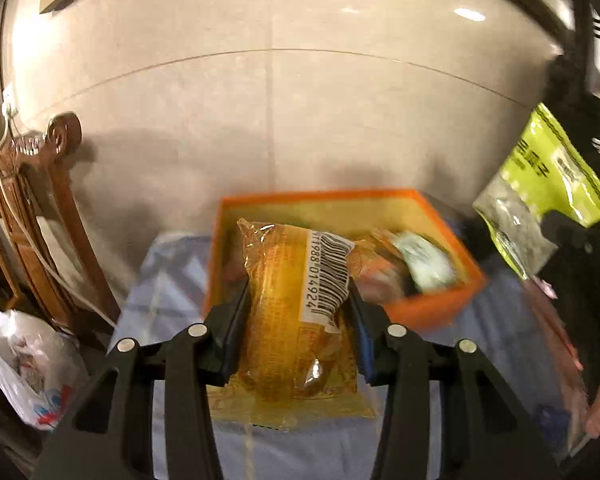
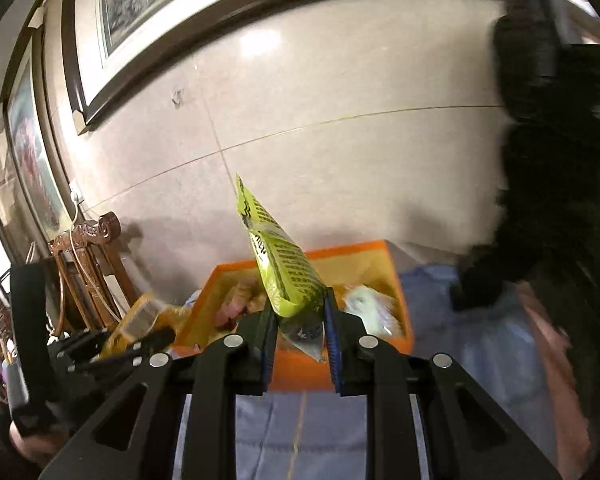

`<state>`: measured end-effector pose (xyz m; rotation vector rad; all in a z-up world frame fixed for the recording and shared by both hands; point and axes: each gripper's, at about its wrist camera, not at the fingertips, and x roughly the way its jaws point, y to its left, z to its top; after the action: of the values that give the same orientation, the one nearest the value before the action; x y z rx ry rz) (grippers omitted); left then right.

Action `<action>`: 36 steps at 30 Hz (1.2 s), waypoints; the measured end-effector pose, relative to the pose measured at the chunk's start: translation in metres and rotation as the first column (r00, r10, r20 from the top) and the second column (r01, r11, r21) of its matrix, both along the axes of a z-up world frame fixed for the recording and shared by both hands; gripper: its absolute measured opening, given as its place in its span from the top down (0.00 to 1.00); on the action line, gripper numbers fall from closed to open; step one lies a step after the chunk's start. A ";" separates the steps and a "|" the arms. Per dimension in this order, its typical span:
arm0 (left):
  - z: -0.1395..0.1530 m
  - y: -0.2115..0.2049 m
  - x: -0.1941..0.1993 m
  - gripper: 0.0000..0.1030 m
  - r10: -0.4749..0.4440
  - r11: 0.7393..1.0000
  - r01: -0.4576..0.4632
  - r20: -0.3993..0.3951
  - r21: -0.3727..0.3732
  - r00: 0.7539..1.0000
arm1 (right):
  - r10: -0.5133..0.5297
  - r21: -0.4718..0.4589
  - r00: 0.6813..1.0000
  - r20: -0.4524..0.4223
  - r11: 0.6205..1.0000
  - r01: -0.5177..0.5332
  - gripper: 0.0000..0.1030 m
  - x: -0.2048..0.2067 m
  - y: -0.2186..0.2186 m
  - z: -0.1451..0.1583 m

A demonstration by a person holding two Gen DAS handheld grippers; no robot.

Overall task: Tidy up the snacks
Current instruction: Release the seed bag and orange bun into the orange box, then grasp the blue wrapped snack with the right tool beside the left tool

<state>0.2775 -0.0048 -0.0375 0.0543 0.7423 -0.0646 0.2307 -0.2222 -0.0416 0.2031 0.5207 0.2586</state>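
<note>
A: How many packets are being carried?

B: Two. The left gripper point(image 1: 298, 300) is pinching one yellow packet point(image 1: 296, 312), tilting down over the near left edge of the single orange box point(image 1: 428, 312).

A: And the other hand?

B: The right gripper point(image 2: 300, 320) is squeezing a green packet point(image 2: 280, 264) upright before that box. A wooden chair point(image 1: 40, 220) is standing left, a white bag point(image 1: 24, 364) beneath it.

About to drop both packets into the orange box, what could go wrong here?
The right gripper pinches only the bottom corner of the green packet, so it could swing or slip out. The orange box already holds snacks, so the yellow packet in the left gripper may land on its rim.
</note>
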 end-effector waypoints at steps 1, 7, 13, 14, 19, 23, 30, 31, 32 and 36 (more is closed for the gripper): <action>-0.003 0.000 0.010 0.58 0.005 1.000 -0.005 0.002 0.014 1.000 | 0.008 -0.004 1.000 -0.006 1.000 -0.008 0.79 0.013 0.003 -0.003; -0.021 0.004 0.072 0.58 0.004 1.000 -0.004 -0.010 0.031 1.000 | 0.043 -0.015 0.996 -0.075 0.999 -0.044 0.79 0.079 0.012 -0.032; -0.040 -0.011 0.099 0.07 -0.016 0.999 0.019 -0.058 0.035 0.998 | 0.028 0.002 0.990 -0.140 1.000 -0.028 0.03 0.108 0.009 -0.053; -0.042 -0.012 0.101 0.04 0.006 1.000 -0.005 -0.056 0.030 0.998 | -0.017 -0.014 0.992 -0.129 1.000 0.016 0.03 0.103 0.004 -0.050; -0.036 -0.020 0.069 0.04 -0.145 0.982 0.140 -0.033 -0.126 0.989 | -0.038 -0.057 0.994 -0.098 0.998 0.033 0.03 0.037 -0.036 -0.036; -0.035 -0.069 0.012 0.04 -0.483 0.871 0.486 0.057 -0.069 0.874 | -0.121 -0.171 0.986 -0.114 0.980 0.100 0.03 -0.078 -0.077 -0.054; -0.095 -0.201 -0.110 0.04 -0.922 0.388 0.921 0.017 0.043 0.388 | -0.489 -0.285 0.825 -0.284 0.865 0.414 0.03 -0.215 -0.130 -0.129; -0.106 -0.216 -0.122 0.04 -0.943 0.333 0.941 0.014 0.056 0.333 | -0.520 -0.298 0.808 -0.276 0.846 0.442 0.03 -0.222 -0.133 -0.135; -0.116 -0.229 -0.132 0.04 -0.956 0.294 0.953 0.009 0.070 0.294 | -0.533 -0.296 0.801 -0.273 0.839 0.457 0.03 -0.227 -0.135 -0.140; -0.162 -0.279 -0.164 0.04 -0.986 0.157 0.985 -0.052 0.072 0.161 | -0.617 -0.318 0.747 -0.247 0.780 0.539 0.04 -0.233 -0.150 -0.168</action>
<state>0.1140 -0.2840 -0.1996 0.6628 0.5745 -1.3677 -0.0024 -0.3723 -0.2093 0.1781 0.7982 -0.4670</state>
